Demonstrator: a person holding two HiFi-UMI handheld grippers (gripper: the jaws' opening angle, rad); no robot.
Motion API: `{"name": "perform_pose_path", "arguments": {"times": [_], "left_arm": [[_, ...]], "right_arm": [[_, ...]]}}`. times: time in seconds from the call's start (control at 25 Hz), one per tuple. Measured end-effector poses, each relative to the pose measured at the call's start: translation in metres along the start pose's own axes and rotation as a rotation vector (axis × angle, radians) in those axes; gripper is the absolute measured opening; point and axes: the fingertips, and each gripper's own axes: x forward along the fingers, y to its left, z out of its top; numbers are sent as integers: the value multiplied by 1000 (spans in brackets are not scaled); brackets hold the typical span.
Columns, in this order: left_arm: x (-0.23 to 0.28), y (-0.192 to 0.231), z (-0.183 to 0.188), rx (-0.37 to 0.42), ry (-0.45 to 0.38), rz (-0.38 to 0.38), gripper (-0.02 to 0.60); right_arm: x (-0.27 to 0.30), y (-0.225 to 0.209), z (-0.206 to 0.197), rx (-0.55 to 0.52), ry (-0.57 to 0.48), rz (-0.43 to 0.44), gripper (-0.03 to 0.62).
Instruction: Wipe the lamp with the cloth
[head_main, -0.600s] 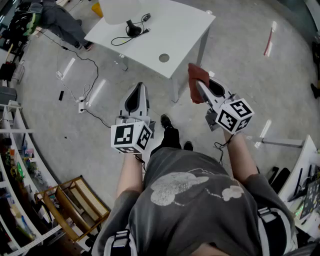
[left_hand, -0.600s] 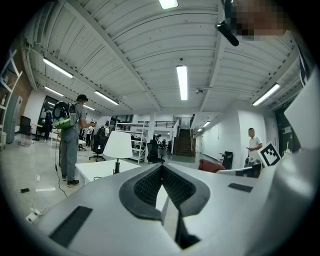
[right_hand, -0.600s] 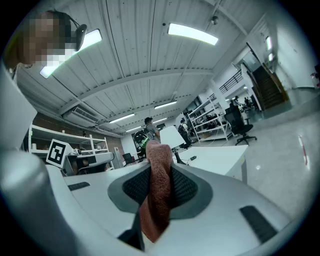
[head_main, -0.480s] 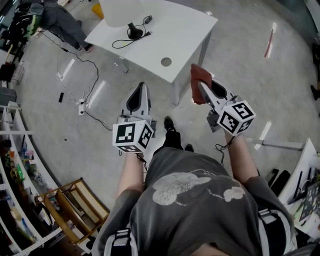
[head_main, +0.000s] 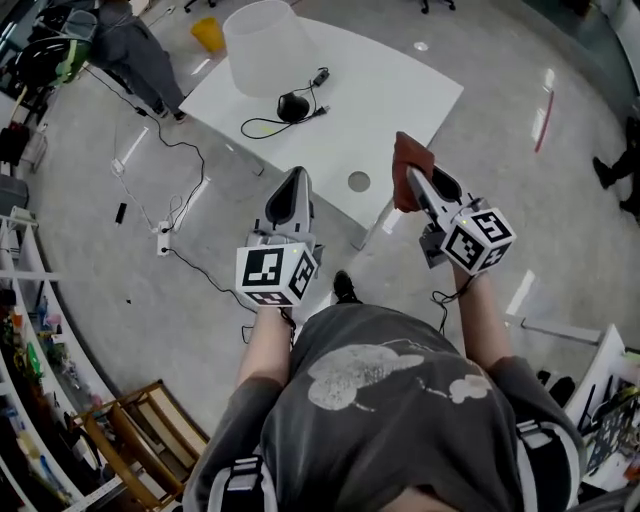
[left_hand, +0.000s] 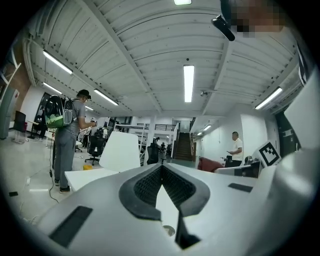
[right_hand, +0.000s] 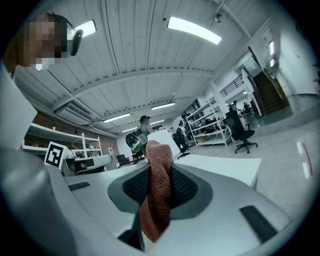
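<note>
The lamp stands at the far left of the white table (head_main: 400, 90), with a white shade (head_main: 265, 45) and a black base (head_main: 292, 107). My right gripper (head_main: 412, 178) is shut on a red-brown cloth (head_main: 408, 160) and hovers over the table's near right edge. In the right gripper view the cloth (right_hand: 157, 195) hangs between the jaws, with the shade (right_hand: 162, 137) far ahead. My left gripper (head_main: 293, 185) is shut and holds nothing, at the table's near edge. Its own view shows the shade (left_hand: 120, 152) ahead on the left.
A black cable (head_main: 270, 125) runs from the lamp base across the table, and a round grommet (head_main: 358, 182) sits near the front edge. A person (head_main: 130, 50) stands beyond the table's left end. Floor cables with a power strip (head_main: 162, 205) and a wooden rack (head_main: 150, 420) lie left.
The table and lamp have come closer and lower in the head view. Both grippers have reached the table's near edge, with the cloth still in the right one.
</note>
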Motion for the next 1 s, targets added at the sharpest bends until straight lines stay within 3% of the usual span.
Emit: {"name": "perform_pose_path", "arguments": {"times": [0.32, 0.6, 0.84, 1.0], "left_arm": [[44, 52, 9, -14, -5, -27, 8], [66, 58, 6, -26, -4, -49, 8], [98, 58, 10, -8, 9, 15, 8], [105, 61, 32, 15, -7, 86, 8]], "right_arm": [[73, 6, 11, -42, 35, -4, 86], [83, -8, 2, -23, 62, -16, 86], [103, -44, 24, -8, 65, 14, 86], [130, -54, 49, -4, 74, 84, 86]]}}
